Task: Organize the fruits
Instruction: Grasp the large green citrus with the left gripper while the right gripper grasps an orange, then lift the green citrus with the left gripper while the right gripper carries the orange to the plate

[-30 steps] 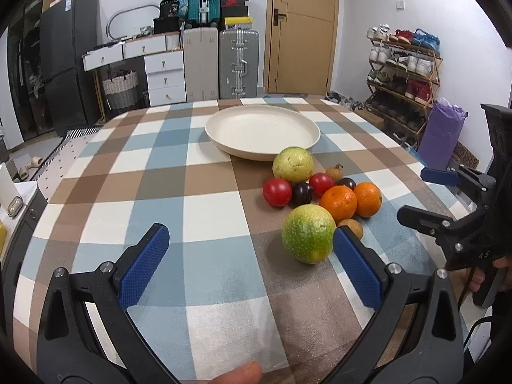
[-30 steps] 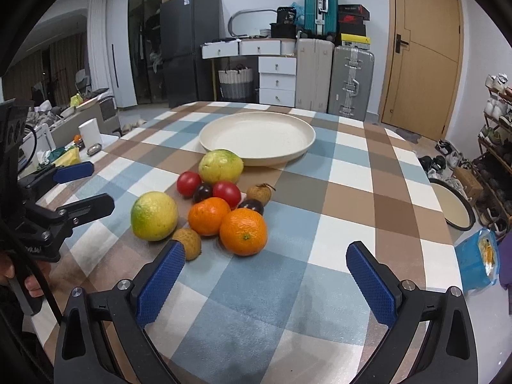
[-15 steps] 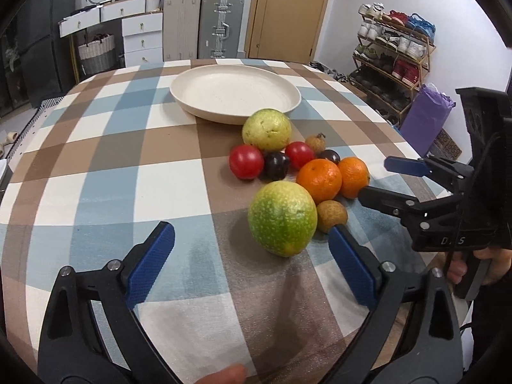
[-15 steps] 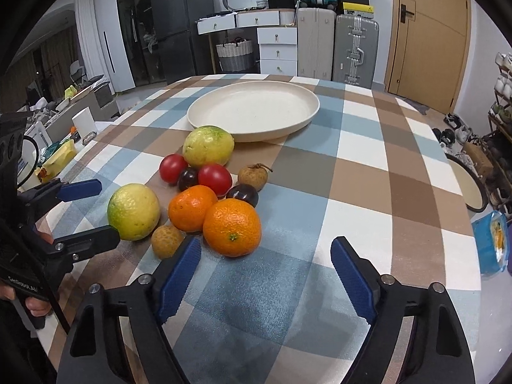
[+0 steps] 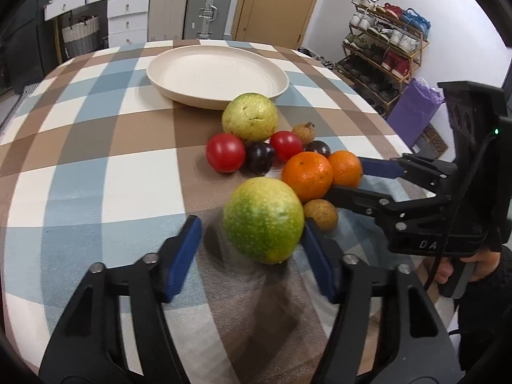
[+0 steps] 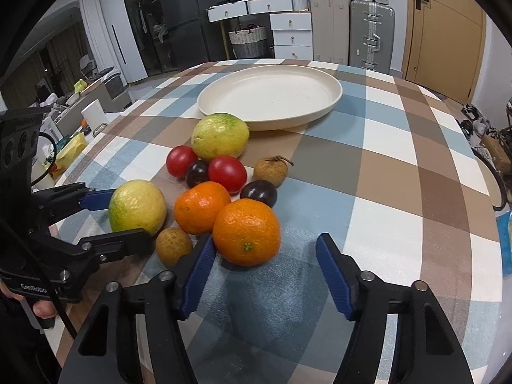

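A pile of fruit lies on the checked tablecloth in front of an empty cream plate (image 5: 217, 73) (image 6: 272, 94). My left gripper (image 5: 252, 252) is open around the near green-yellow citrus (image 5: 264, 219) (image 6: 137, 206); its right pad touches the fruit and the left pad stands apart. My right gripper (image 6: 265, 272) is open around the near orange (image 6: 246, 232) (image 5: 345, 168), with a gap on the right. Behind lie a second orange (image 6: 201, 206), two red tomatoes (image 6: 227, 172), two dark plums (image 6: 259, 192), brown longans (image 6: 172, 244) and another green citrus (image 6: 220, 136).
The round table's edge (image 6: 480, 288) curves close on the right. Suitcases (image 6: 371, 32), white drawers (image 6: 288, 32) and a door (image 6: 444, 32) stand behind the table. A shoe rack (image 5: 384, 41) and a purple bag (image 5: 412, 108) stand at the right.
Both grippers have moved forward and down to the fruit and narrowed. The left now brackets the near green citrus; the right now brackets the near orange.
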{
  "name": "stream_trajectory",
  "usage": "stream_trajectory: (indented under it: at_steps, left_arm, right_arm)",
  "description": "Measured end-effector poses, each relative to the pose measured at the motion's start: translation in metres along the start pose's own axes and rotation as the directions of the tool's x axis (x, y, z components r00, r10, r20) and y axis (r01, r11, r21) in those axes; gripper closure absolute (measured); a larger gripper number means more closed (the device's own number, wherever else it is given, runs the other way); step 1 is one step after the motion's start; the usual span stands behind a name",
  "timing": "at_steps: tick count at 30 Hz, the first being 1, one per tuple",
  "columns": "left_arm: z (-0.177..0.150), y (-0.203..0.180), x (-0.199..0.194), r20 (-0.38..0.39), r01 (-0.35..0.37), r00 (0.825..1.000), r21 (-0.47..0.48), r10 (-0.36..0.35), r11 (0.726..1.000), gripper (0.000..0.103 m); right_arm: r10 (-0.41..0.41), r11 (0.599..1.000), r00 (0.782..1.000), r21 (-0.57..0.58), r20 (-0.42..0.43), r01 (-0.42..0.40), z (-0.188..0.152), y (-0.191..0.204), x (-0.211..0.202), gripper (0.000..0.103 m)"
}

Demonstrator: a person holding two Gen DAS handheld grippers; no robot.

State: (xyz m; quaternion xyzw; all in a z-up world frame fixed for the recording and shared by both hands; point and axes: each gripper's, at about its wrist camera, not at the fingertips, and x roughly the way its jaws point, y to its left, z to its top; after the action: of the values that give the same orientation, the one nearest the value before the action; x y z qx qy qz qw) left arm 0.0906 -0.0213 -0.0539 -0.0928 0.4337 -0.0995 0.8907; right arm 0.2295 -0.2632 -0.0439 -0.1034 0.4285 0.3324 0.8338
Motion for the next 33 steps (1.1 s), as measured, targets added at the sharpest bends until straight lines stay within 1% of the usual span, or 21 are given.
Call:
stream_trajectory:
  at_steps: [1, 3, 4, 6, 9, 15, 17, 23, 28, 33]
  left_arm:
    - [0.0, 0.0, 0.0, -0.004, 0.016, 1.0, -0.004, -0.016, 1.0, 0.053]
    - [0.0, -0.002, 0.001, -0.003, 0.017, 1.0, 0.003, -0.017, 1.0, 0.054]
    - [0.0, -0.003, 0.001, -0.003, 0.017, 1.0, 0.009, -0.017, 1.0, 0.058]
    - [-0.001, -0.005, 0.001, 0.001, 0.015, 1.0, 0.019, -0.015, 1.0, 0.058]
    - [-0.002, -0.008, 0.0, 0.004, 0.014, 1.0, 0.028, -0.014, 0.999, 0.058]
    - [-0.002, -0.008, -0.008, 0.044, 0.029, 0.999, 0.037, -0.031, 0.999, 0.058]
    - [-0.001, -0.008, -0.011, 0.056, 0.022, 0.998, 0.041, -0.025, 0.999, 0.058]
    - [0.002, -0.003, -0.019, 0.089, -0.009, 0.996, 0.039, 0.006, 0.999, 0.058]
    - [0.01, 0.005, -0.028, 0.131, -0.023, 0.991, 0.033, 0.019, 0.999, 0.058]
    - [0.022, 0.012, -0.035, 0.167, -0.042, 0.985, 0.027, 0.037, 0.999, 0.058]
  right_arm:
    - [0.005, 1.0, 1.0, -0.009, -0.001, -0.005, 0.0, 0.002, 0.0, 0.041]
    - [0.005, 1.0, 1.0, -0.027, -0.005, -0.005, 0.001, 0.005, 0.001, 0.043]
    - [0.005, 1.0, 1.0, -0.031, -0.005, -0.006, 0.001, 0.005, 0.002, 0.045]
    - [0.009, 1.0, 1.0, -0.03, -0.002, -0.009, 0.001, 0.005, 0.002, 0.049]
    - [0.027, 0.999, 1.0, -0.041, 0.002, -0.027, -0.001, 0.007, 0.0, 0.061]
    - [0.022, 0.998, 1.0, -0.054, 0.011, -0.022, -0.002, 0.009, -0.002, 0.062]
    - [0.022, 0.998, 1.0, -0.054, 0.014, -0.022, -0.003, 0.009, -0.003, 0.062]
    - [0.01, 1.0, 0.997, -0.03, 0.073, -0.007, -0.004, 0.004, -0.016, 0.063]
    - [0.023, 1.0, 0.993, -0.001, 0.118, -0.023, 0.0, -0.002, -0.025, 0.063]
    - [0.034, 0.999, 0.987, -0.001, 0.16, -0.034, 0.006, 0.001, -0.032, 0.063]
